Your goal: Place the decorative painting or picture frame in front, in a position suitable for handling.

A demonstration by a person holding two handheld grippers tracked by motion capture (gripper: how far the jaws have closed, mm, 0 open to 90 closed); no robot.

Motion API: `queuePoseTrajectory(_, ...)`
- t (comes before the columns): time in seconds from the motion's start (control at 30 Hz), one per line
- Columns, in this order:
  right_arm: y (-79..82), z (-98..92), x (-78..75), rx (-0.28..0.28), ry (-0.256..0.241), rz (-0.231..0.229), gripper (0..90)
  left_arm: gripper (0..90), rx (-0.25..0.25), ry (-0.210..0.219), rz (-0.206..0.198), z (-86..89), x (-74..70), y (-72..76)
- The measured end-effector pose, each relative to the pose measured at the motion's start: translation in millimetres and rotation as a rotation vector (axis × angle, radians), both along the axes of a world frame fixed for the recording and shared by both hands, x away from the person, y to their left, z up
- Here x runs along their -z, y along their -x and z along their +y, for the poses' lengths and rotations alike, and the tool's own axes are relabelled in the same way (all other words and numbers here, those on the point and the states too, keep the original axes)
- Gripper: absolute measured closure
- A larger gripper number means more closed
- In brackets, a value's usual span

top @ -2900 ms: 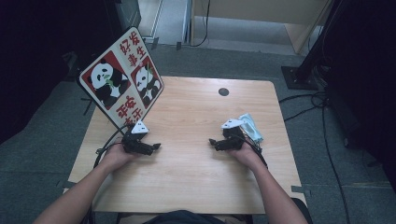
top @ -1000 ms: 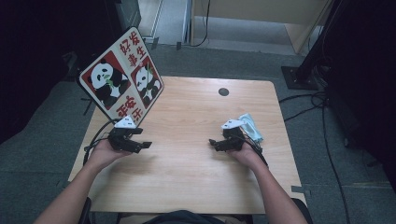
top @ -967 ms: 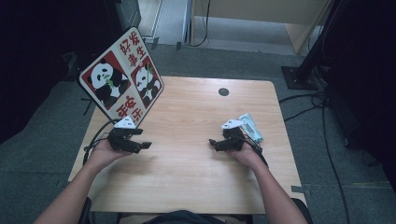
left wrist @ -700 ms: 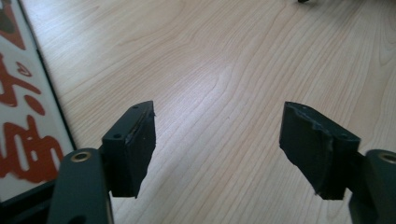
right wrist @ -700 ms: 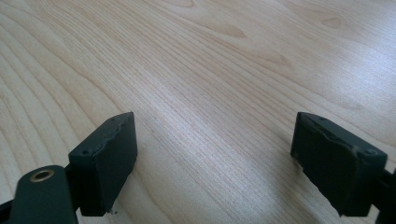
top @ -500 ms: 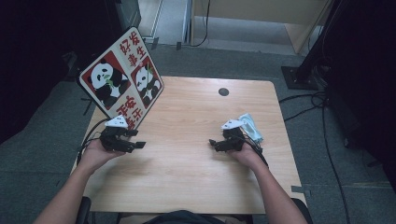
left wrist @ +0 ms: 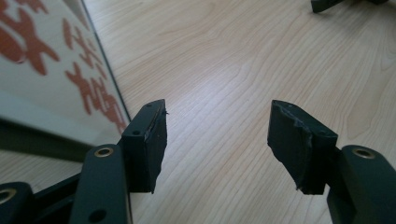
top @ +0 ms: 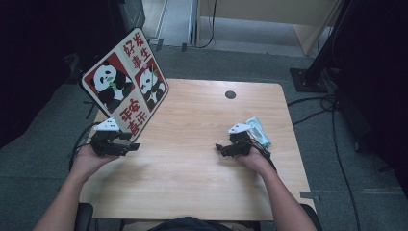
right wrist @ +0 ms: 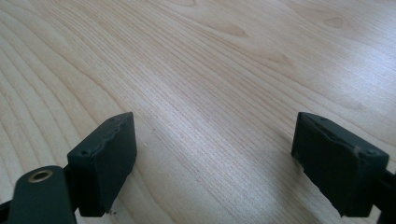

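Two black grippers sit over a pale wooden table [top: 192, 168] with fine straight grain, each held in a hand. At the left edge, a flat glossy sign [top: 126, 84] with panda pictures and red characters leans tilted, and the left gripper [top: 131, 146] sits just beside its lower corner, its blocky jaws spread apart with nothing between them. Toward the right, the right gripper [top: 220, 149] rests with jaws wide apart and empty, near a crumpled pale-blue packet [top: 257, 130] behind it.

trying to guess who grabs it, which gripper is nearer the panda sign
Left. The left gripper sits right at the panda sign's lower edge; the right gripper is well across the table.
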State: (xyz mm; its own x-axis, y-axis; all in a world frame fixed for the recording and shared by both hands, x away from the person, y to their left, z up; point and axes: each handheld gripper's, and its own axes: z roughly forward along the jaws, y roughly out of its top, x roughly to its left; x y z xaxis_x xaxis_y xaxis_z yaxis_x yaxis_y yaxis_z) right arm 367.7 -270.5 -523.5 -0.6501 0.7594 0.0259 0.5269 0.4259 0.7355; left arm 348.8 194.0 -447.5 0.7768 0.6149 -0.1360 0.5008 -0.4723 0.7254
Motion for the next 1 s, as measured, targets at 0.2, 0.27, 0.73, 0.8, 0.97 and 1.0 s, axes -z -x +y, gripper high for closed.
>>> queuePoseTrajectory(0.2, -1.7, -0.9, 0.1, -0.020, 0.001, -0.005, 14.1, 39.9, -0.049, 0.016, -0.016, 16.5, -4.7, 6.3)
queuePoseTrajectory(0.27, -1.7, -0.7, 0.1, -0.019, 0.000, -0.003, 14.0, 40.8, -0.068, 0.024, -0.023, 22.0, -6.6, 7.4)
queuePoseTrajectory(0.73, -2.4, -0.6, 0.0, -0.025, 0.002, 0.000, 13.2, 45.7, -0.171, 0.055, -0.034, 54.3, -9.3, 4.3)
queuePoseTrajectory(0.8, -2.4, -0.5, 0.0, -0.028, 0.002, 0.003, 12.7, 45.9, -0.186, 0.064, -0.030, 58.5, -10.3, 2.9)
queuePoseTrajectory(0.97, -2.8, -0.2, 0.2, -0.037, 0.005, 0.003, 11.1, 45.9, -0.203, 0.062, -0.023, 62.8, -11.3, -1.8)
queuePoseTrajectory(1.0, -2.9, -0.2, 0.3, -0.039, 0.005, 0.002, 10.9, 45.7, -0.206, 0.069, -0.020, 63.4, -11.3, -3.0)
